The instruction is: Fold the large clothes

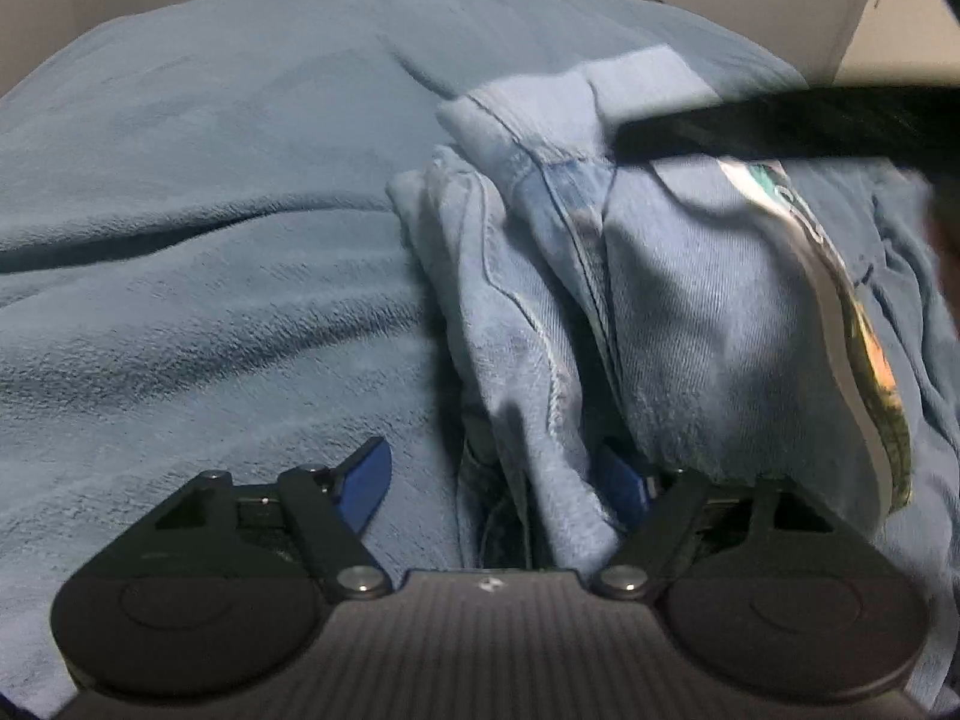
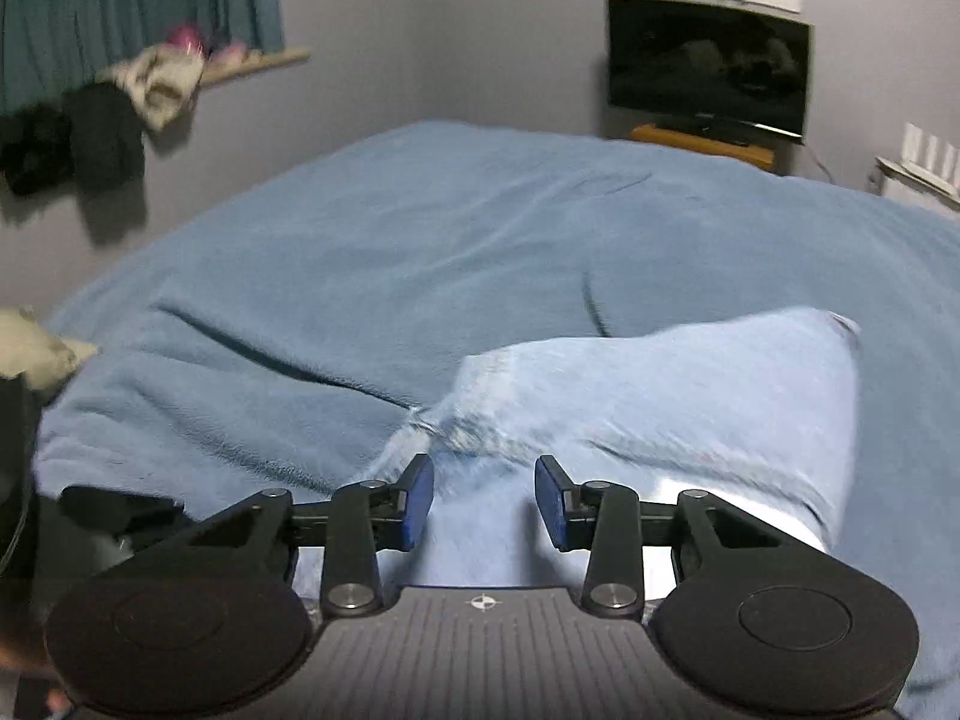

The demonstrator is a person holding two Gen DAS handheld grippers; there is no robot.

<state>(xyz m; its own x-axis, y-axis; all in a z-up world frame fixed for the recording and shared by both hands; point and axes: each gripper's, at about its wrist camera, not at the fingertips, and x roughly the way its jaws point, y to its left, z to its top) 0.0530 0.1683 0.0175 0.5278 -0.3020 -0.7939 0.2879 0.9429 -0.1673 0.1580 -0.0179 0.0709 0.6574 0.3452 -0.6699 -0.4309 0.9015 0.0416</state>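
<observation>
Bedroom w/ grey walls, a bed [image 2: 420, 228] under a blue fleece blanket taking up most of the floor. Left claw [image 1: 498, 480] is low over the bed's near edge w/ its blue pads spread wide; a bunched fold of the light-blue jeans [image 1: 660, 300] runs up btwn the pads, the right-hand pad partly buried under denim, the other pad clear of it over the blanket, so the claw is open around the cloth, not pinching. Jeans lie crumpled on the blanket to the right side of that view, seams and a hem showing, a shiny printed label [image 1: 840, 312] across the upper layer; a blurred dark bar [image 1: 780, 126] cuts over the top of them, can't tell what it is. Right claw [image 2: 483, 501] sits higher, pads apart w/ a clear gap, nothing btwn them, hovering just above a flatter pale-denim panel of the jeans [image 2: 660, 408] that rests on the blanket near the bed's front. Further out: a dark TV [image 2: 708, 63] on a wooden stand in the far corner, a teal curtain [image 2: 138, 0] at upper left, dark and pale clothes [image 2: 102, 120] hanging off a ledge below it, white slatted thing [image 2: 924, 162] at the right wall.
</observation>
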